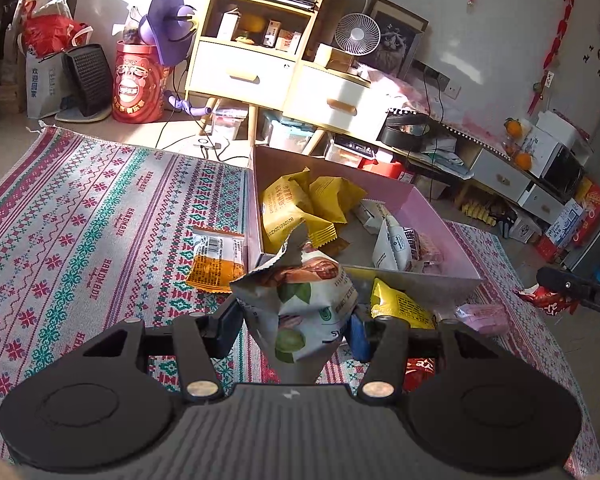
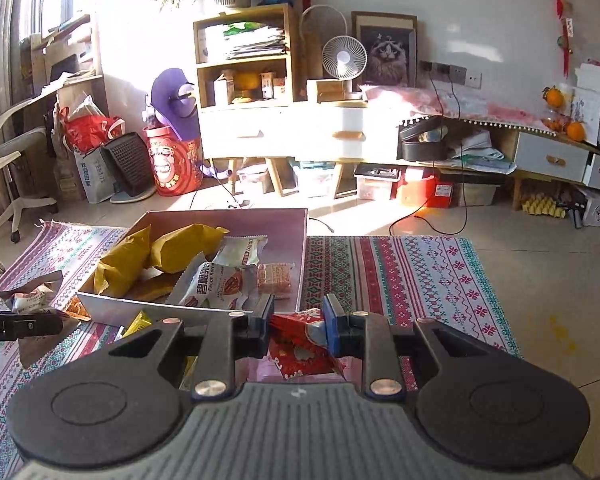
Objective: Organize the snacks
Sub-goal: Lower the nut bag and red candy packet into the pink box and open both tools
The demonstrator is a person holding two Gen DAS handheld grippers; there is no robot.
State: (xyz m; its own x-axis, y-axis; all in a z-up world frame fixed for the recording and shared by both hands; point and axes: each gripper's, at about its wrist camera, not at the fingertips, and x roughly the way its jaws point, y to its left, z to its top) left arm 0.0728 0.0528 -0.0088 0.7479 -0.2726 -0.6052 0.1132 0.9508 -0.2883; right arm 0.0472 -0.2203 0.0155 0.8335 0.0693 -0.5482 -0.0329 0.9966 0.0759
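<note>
Since both are light and crinkly, the left gripper (image 1: 296, 326) is pinching the pecan packet (image 1: 300, 304) mid-body, and the right gripper (image 2: 298, 330) is clamping the red wrapper (image 2: 300, 344).

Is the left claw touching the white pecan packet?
Touching. The left wrist view shows the left claw with both pads pressed into the crumpled white pecan packet, which is squeezed between them.

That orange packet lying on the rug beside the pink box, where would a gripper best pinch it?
The orange packet lies flat on the rug, beside the pink box wall. I would probably come from above and pinch its crimped lower edge, on the side away from the box: that thin seam gives the fingers something to close on, and the wall crowds the other side.
</note>
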